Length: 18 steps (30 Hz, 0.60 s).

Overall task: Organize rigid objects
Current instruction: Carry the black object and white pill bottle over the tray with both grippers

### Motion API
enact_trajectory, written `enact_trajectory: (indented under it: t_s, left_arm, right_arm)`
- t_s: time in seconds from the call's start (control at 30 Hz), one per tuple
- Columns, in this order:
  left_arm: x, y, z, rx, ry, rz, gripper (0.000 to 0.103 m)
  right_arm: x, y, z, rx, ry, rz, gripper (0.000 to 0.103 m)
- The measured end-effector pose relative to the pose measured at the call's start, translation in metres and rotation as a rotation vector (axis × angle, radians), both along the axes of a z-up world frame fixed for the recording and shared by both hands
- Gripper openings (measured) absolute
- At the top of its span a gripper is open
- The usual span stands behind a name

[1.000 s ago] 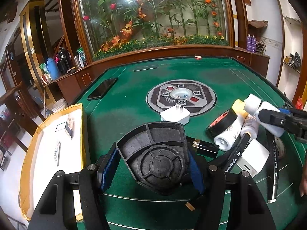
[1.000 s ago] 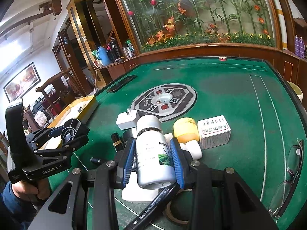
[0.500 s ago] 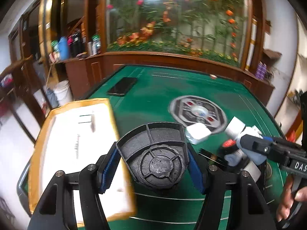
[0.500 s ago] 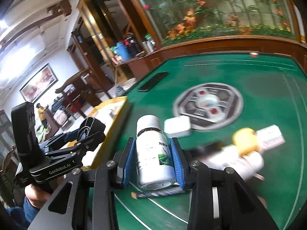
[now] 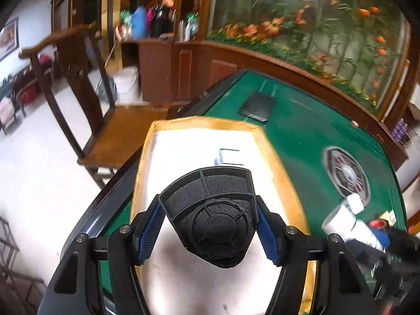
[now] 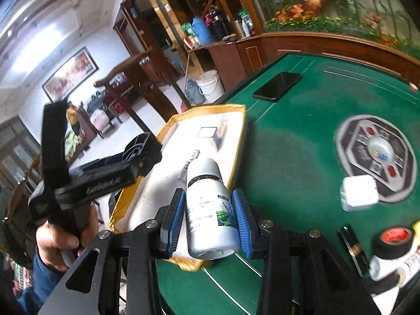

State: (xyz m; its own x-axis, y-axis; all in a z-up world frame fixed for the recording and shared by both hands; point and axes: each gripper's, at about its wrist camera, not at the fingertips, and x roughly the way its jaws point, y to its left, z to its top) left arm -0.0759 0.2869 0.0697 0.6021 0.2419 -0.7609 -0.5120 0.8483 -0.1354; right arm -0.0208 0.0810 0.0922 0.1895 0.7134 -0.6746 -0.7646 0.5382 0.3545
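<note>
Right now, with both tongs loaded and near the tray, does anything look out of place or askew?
Nothing looks spilled or damaged. The yellow-rimmed tray overhangs the table edge a little. Both grips look square: the black fan-shaped part in the left tongs, the white bottle in the right tongs.

A home's sitting or games room, it seems, though motion blurs much of it. A green felt mahjong desk (image 6: 309, 141) with a dice console (image 6: 375, 157) at two o'clock, carved wooden chairs (image 5: 78, 99) at ten, a framed painting (image 6: 69, 73), and a flower display (image 5: 315, 26) at one.
</note>
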Motion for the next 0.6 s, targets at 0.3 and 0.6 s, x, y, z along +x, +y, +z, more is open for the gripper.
enact_trajectory:
  t_s: [0.3,0.6]
  left_arm:
    - [0.046,0.038,-0.032,-0.05,0.153,-0.008,0.07]
    - [0.069,0.053,-0.049,-0.057,0.173,0.017,0.07]
  right_arm:
    - [0.004,0.066,-0.027,-0.122,0.032,0.005,0.036]
    - [0.03,0.099,-0.047,-0.213,0.043,-0.037,0.036]
